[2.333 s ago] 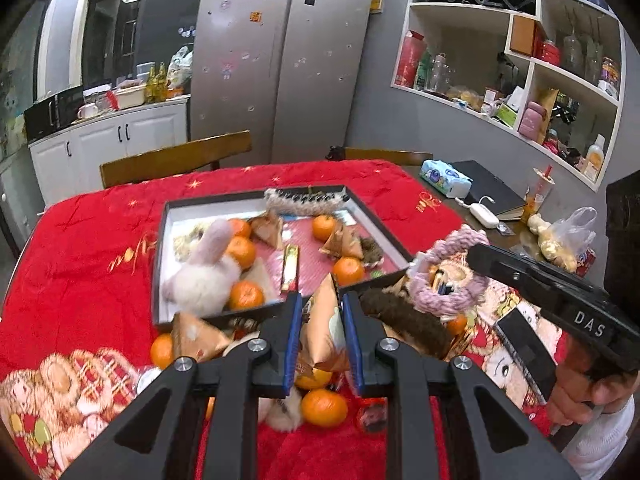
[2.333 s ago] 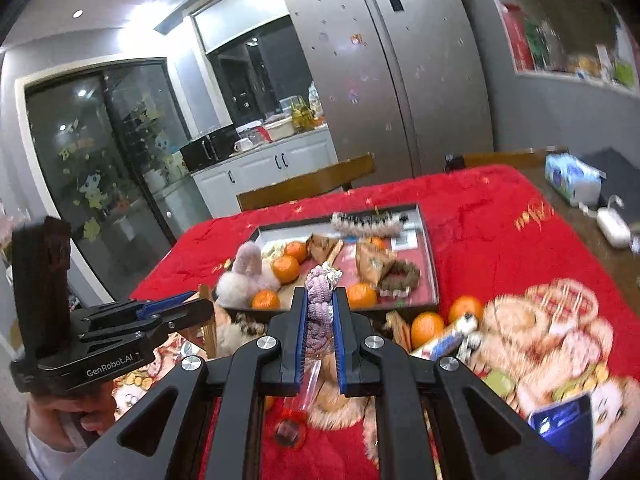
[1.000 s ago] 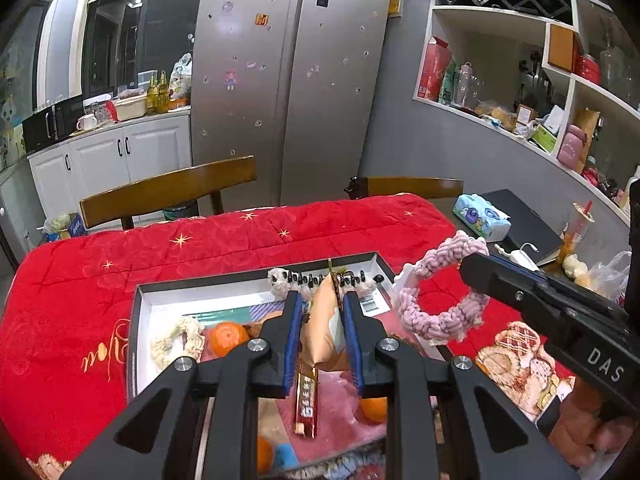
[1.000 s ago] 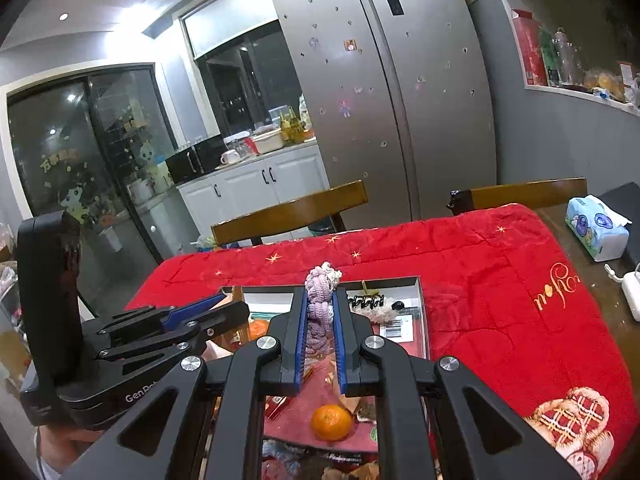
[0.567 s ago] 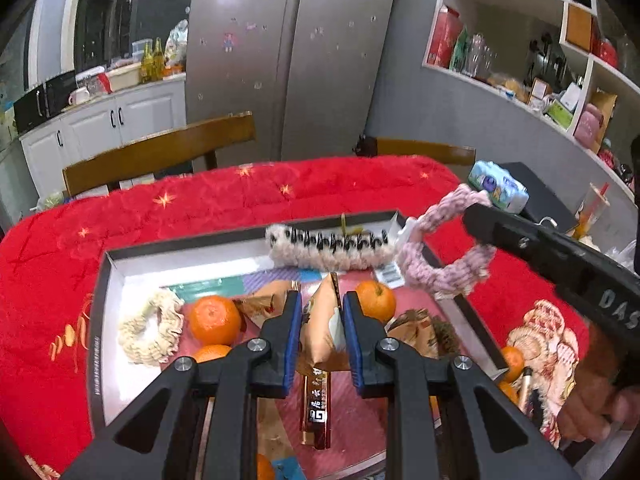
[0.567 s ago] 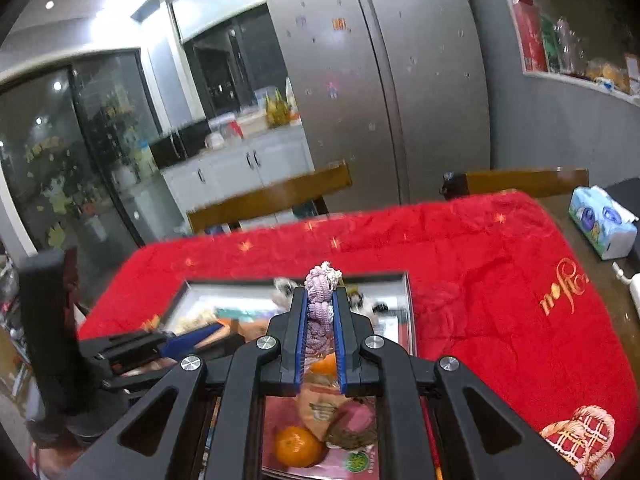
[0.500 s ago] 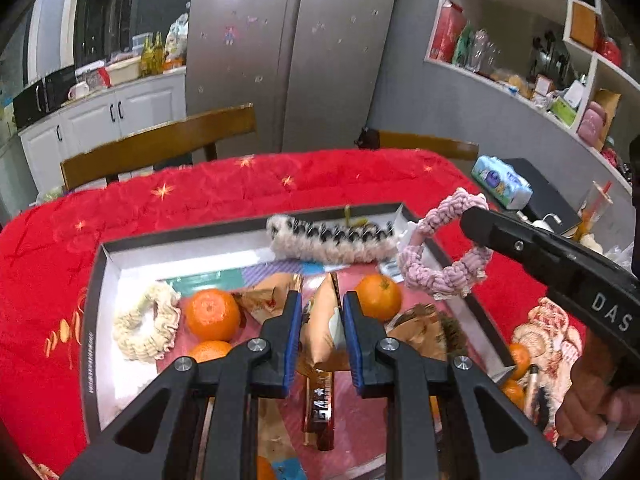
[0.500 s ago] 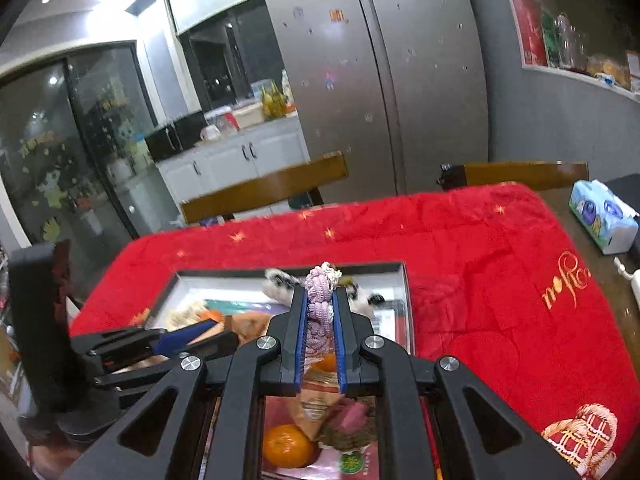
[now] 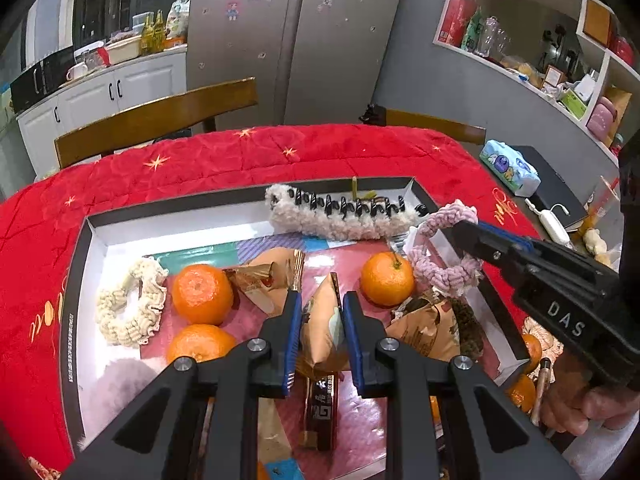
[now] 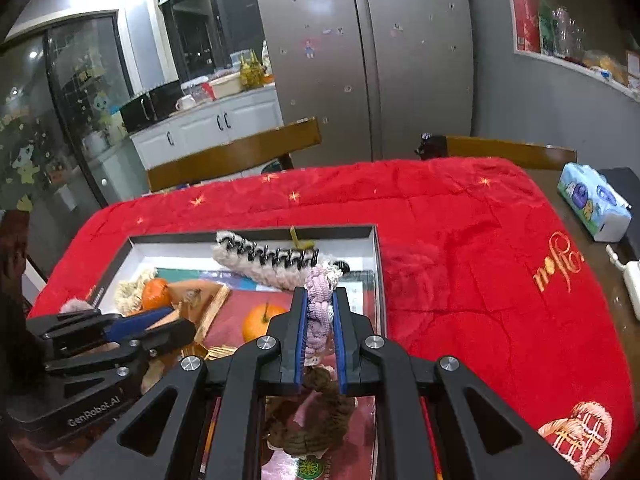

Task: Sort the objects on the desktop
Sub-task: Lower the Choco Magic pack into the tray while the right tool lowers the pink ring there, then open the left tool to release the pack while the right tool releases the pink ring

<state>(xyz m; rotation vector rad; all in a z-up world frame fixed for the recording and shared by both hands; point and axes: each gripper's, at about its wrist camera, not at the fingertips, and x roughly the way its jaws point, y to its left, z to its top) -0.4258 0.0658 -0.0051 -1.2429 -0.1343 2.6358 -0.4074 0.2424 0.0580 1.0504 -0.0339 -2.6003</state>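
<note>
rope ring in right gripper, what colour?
Pale pink rope ring; clearest in the left wrist view, clamped by the right gripper.

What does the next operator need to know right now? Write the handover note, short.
Left gripper: shut on a tan triangular paper snack packet, held over the middle of the shallow black-rimmed box.
Right gripper: shut on a pink braided rope ring, held over the box's right end.
Already in the box: three oranges, e.g., a cream frilly scrunchie, a fluffy white hair clip with black teeth, other tan packets, a dark candy bar.
Left to do: release both items into the box, then fetch what remains on the red tablecloth, including oranges by the box's right side.
</note>
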